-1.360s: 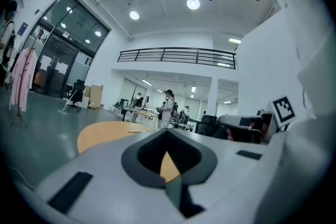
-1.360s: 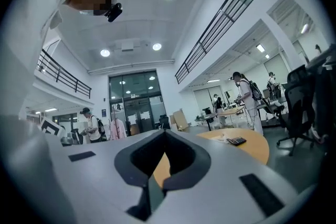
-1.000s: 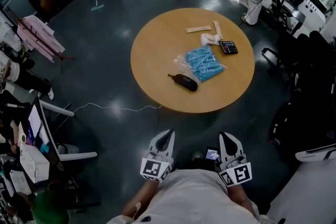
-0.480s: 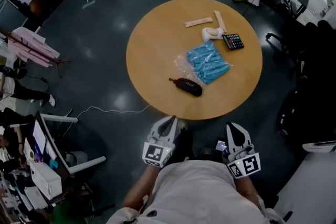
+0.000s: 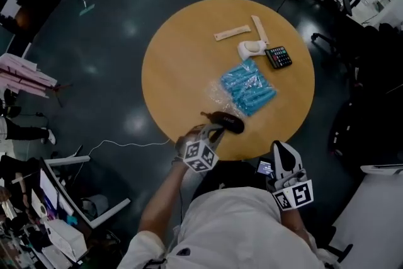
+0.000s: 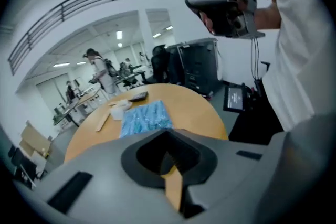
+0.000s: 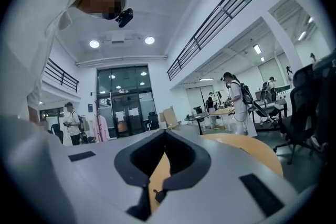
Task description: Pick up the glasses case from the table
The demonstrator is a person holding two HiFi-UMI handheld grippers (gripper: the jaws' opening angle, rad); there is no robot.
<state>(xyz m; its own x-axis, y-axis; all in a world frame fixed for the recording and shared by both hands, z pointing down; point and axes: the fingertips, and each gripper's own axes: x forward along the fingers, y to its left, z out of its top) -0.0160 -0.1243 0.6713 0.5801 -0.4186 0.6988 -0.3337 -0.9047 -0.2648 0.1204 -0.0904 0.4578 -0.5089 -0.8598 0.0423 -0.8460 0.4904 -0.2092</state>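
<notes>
The black glasses case (image 5: pixel 229 123) lies near the front edge of the round wooden table (image 5: pixel 176 66). My left gripper (image 5: pixel 213 130) reaches over that edge, its shut tips right at the case's near left end; whether they touch it I cannot tell. In the left gripper view the left gripper (image 6: pixel 170 160) shows closed jaws with only table wood in the slit, and the case is hidden. My right gripper (image 5: pixel 281 153) hangs shut off the table's front right edge, by my body. The right gripper (image 7: pixel 157 168) points level across the table top.
A clear bag of blue items (image 5: pixel 247 86) lies just beyond the case. Farther back are a calculator (image 5: pixel 278 57), a white object (image 5: pixel 252 48) and two wooden strips (image 5: pixel 232 33). A phone screen (image 5: pixel 265 167) glows by my right gripper. Chairs and desks ring the table.
I have stepped up to the table. My left gripper swung forward and down from beside my body to the case, rolling as it went. The right gripper stayed by my side.
</notes>
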